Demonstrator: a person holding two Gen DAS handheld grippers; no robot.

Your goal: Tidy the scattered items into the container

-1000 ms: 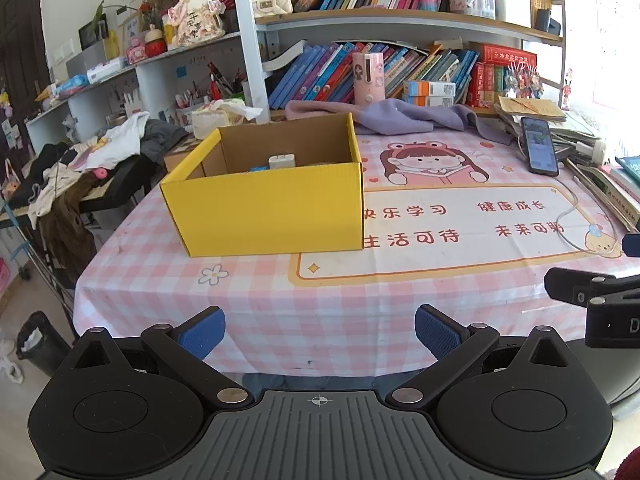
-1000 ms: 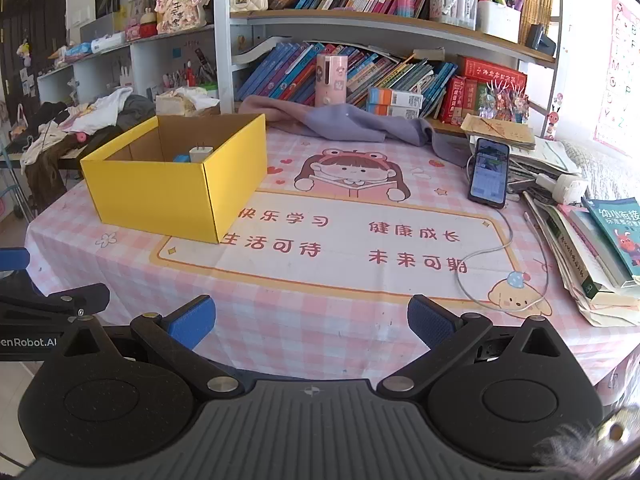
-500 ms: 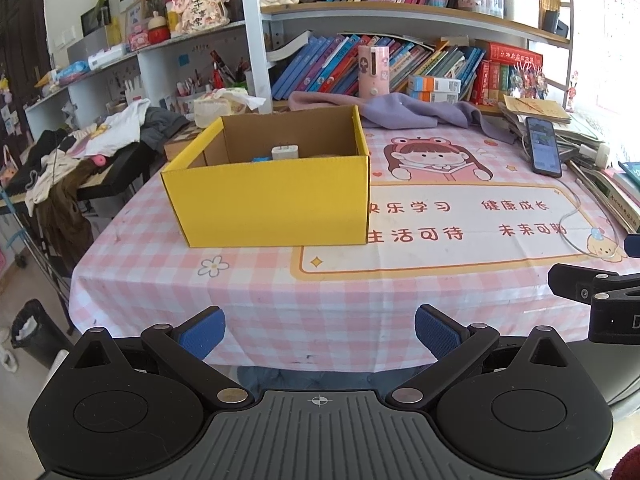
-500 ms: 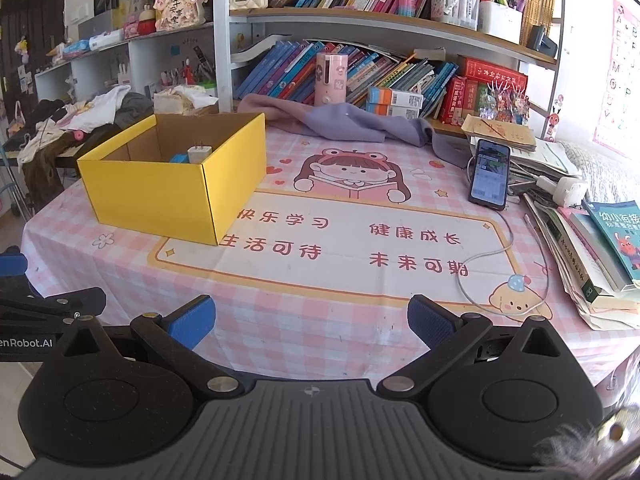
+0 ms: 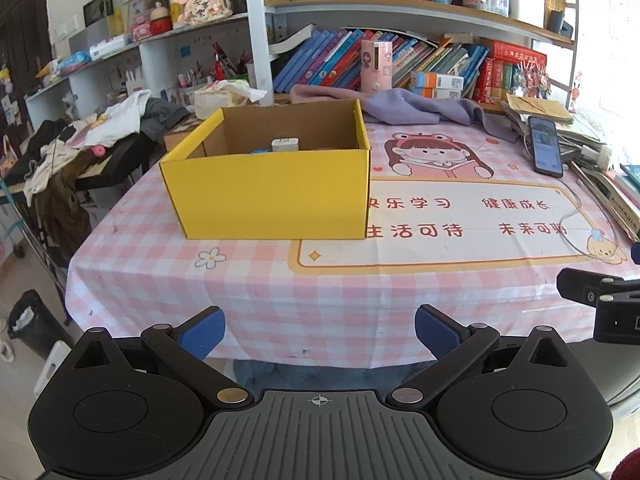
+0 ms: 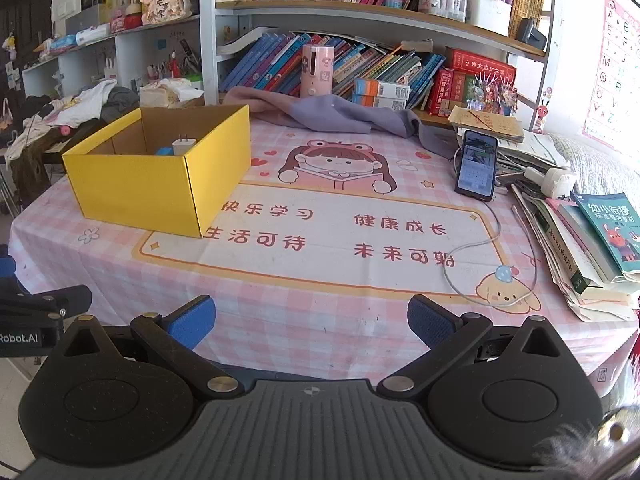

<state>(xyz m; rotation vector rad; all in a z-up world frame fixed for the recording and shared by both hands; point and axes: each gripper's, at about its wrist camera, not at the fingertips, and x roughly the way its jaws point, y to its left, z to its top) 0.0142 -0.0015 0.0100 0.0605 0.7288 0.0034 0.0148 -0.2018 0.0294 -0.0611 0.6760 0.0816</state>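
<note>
Left gripper (image 5: 319, 330) spread wide, empty, off the near edge of the table (image 5: 360, 304). Right gripper (image 6: 311, 321) likewise wide apart, empty, at the same edge. Yellow box (image 5: 268, 196) toward the table's far-left corner, white plug (image 5: 285, 145) and a blue item (image 6: 164, 151) inside. Phone (image 6: 477, 165) near the right edge, white cable (image 6: 472, 248) trailing toward the near edge.

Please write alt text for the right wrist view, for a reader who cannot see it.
A yellow box sits at the left of a pink checked tablecloth, a white plug visible inside. The open, empty right gripper hangs at the near edge; a phone lies at the right.
</note>
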